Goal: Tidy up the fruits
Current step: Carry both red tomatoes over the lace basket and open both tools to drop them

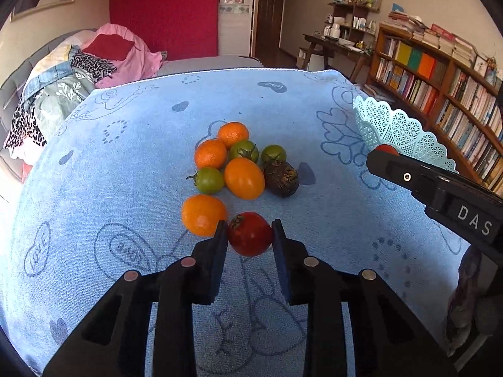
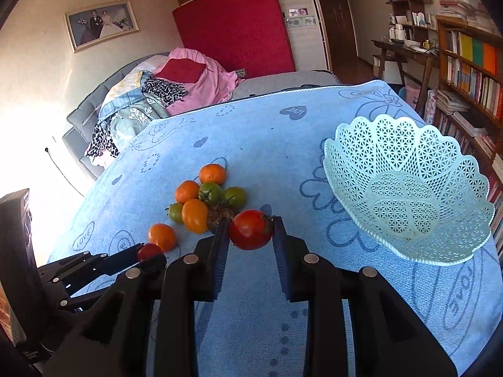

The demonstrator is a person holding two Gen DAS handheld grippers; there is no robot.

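Both sets of jaws are pinching a red tomato each: your left gripper holds one red tomato low over the blue towel that covers the surface, just near of the loose pile, and your right gripper clamps a second red tomato further right, raised toward the basket. The basket sits at the far right of the surface and looks empty in the right wrist view. The rest of the fruit is still on the towel in a cluster: oranges, green tomatoes and one dark, rough fruit. You are in the carrying step, with nothing yet sorted. Next, swing the right tomato over the basket rim, lower it and only then release. Bring the left one across afterwards so the two grippers do not collide.
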